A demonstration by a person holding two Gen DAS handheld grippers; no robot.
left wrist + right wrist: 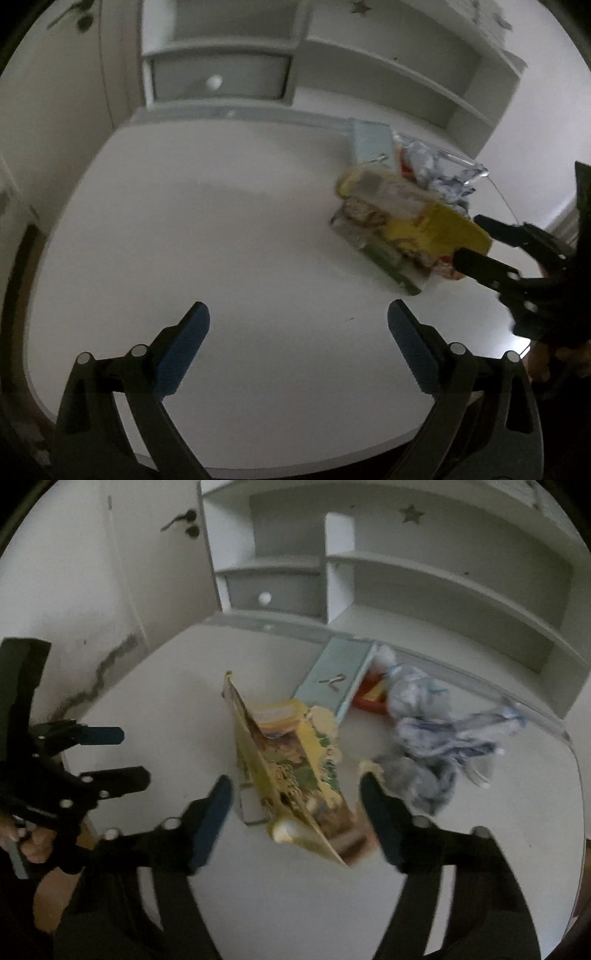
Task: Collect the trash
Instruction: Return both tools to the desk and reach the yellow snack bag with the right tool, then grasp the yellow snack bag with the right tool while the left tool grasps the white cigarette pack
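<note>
A yellow printed snack box (291,771) lies torn open on the white desk (184,686), between the fingers of my right gripper (295,805), which is open around it. In the left wrist view the box (413,218) lies at the right with the right gripper (469,240) at its near end. Behind it lie a pale blue box (336,679), a red and yellow wrapper (371,694) and crumpled grey-blue plastic (432,734). My left gripper (297,317) is open and empty over bare desk; it also shows in the right wrist view (129,753).
A white shelf unit (406,576) with a grey drawer (273,594) stands at the back of the desk. A door with a handle (184,520) is at the left. The desk's front edge (295,465) curves just below the left gripper.
</note>
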